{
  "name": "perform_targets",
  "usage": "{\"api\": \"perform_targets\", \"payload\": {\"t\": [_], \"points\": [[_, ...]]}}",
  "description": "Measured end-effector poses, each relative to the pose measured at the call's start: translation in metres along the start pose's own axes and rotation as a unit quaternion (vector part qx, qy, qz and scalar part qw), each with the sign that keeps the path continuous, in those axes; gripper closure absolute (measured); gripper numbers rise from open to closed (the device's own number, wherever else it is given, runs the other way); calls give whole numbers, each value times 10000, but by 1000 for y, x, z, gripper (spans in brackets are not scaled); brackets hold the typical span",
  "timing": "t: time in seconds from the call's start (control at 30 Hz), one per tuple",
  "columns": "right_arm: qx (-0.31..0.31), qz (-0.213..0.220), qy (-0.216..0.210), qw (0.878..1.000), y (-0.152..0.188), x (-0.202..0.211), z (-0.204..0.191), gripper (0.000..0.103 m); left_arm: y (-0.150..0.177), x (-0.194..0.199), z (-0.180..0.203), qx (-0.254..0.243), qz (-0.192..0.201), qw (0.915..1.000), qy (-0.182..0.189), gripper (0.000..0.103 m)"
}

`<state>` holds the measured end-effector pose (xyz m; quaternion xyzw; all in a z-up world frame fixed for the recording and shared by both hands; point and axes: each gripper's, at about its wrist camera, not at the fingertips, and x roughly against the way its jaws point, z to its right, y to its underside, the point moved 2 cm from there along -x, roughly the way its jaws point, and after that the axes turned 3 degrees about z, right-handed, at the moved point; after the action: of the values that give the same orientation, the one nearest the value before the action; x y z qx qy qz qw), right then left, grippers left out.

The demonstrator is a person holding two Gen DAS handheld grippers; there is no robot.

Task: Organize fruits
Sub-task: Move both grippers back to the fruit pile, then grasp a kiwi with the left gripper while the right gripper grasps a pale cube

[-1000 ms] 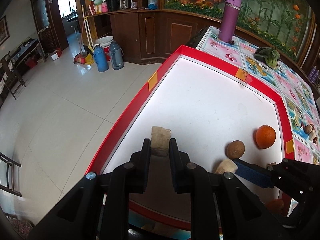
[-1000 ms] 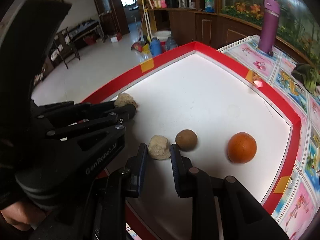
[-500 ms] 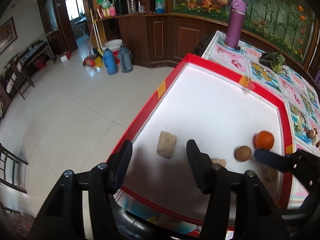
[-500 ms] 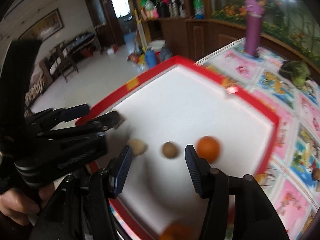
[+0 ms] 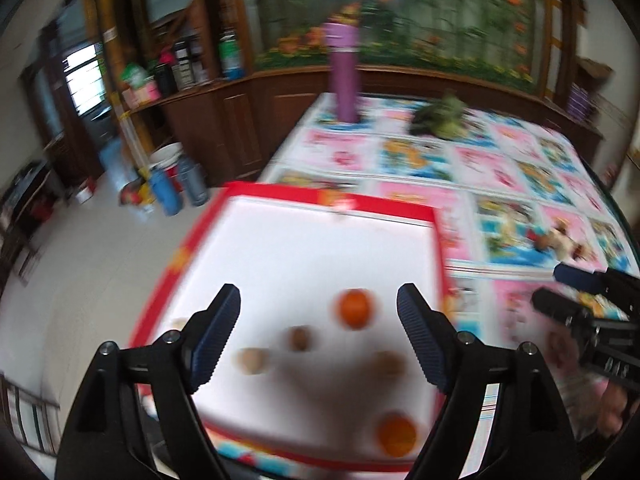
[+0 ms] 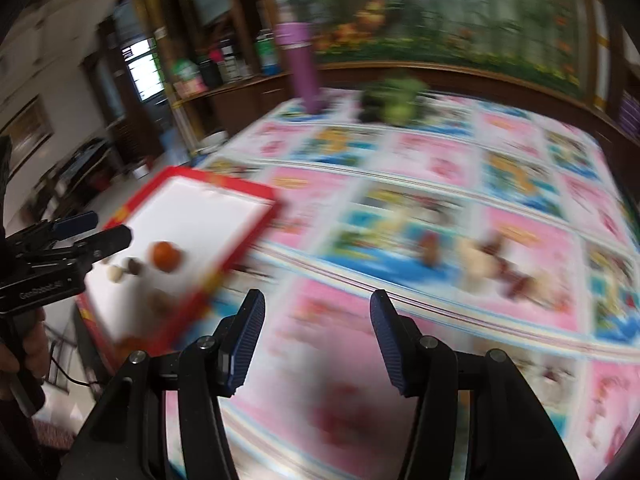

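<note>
Both views are smeared with motion blur, so small details are uncertain. Your left tongs (image 5: 318, 334) are spread wide and grasp nothing; they hang above the near part of the red-rimmed white tray (image 5: 332, 199). On the tray you have an orange (image 5: 354, 313) toward the right, a small brown fruit (image 5: 300, 338) just left of it, a pale round piece (image 5: 252, 361) further left, another brownish piece (image 5: 390, 364) nearer you, and a second orange (image 5: 397, 436) close to the tray's near rim. Your right tongs (image 6: 316, 334) are likewise released and empty, held over the patterned cloth on the bench (image 6: 440, 216), to the right of the tray. A few blurred small items (image 6: 472, 256) lie on the cloth beyond them. A purple bottle (image 6: 302, 68) stands at the bench's far edge.
</note>
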<state>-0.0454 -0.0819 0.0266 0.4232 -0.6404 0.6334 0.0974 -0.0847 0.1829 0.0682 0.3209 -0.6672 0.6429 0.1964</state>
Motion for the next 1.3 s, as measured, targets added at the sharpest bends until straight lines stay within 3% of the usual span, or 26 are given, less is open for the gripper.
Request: {"api": "perform_targets", "payload": {"t": [0.1, 0.27, 0.33, 0.37, 0.47, 0.77, 0.87, 0.93, 1.07, 1.2, 1.3], "points": [[-263, -80, 275, 9992, 11, 5, 43, 49, -4, -8, 38, -288, -113, 9991, 306, 22], [-790, -134, 56, 9968, 9, -2, 82, 49, -11, -28, 106, -766, -287, 9940, 732, 22], [-920, -145, -98, 9956, 2, -11, 85, 51, -15, -37, 127, -934, -321, 9916, 835, 22], [-889, -178, -170, 9957, -2, -18, 83, 57, -19, -44, 141, -1043, -340, 9898, 905, 22], [-734, -370, -112, 9966, -8, -35, 75, 65, -28, -65, 163, -1211, -427, 9875, 915, 22], [-451, -402, 348, 9976, -14, -59, 71, 65, -32, -74, 184, -1434, -539, 9814, 1154, 22], [-565, -342, 279, 9974, -17, -61, 79, 66, -33, -77, 191, -1475, -573, 9803, 1178, 22], [-654, -345, 256, 9969, -17, -60, 84, 77, -35, -80, 193, -1450, -578, 9805, 1194, 23], [-819, -339, 173, 9959, -17, -50, 93, 77, -39, -87, 200, -1497, -611, 9792, 1226, 23], [-1317, 10, -245, 9910, -22, -25, 110, 77, -41, -91, 206, -1509, -707, 9779, 1262, 23], [-1556, 222, -237, 9873, -25, -15, 119, 77, -40, -94, 215, -1565, -729, 9768, 1266, 23]]}}
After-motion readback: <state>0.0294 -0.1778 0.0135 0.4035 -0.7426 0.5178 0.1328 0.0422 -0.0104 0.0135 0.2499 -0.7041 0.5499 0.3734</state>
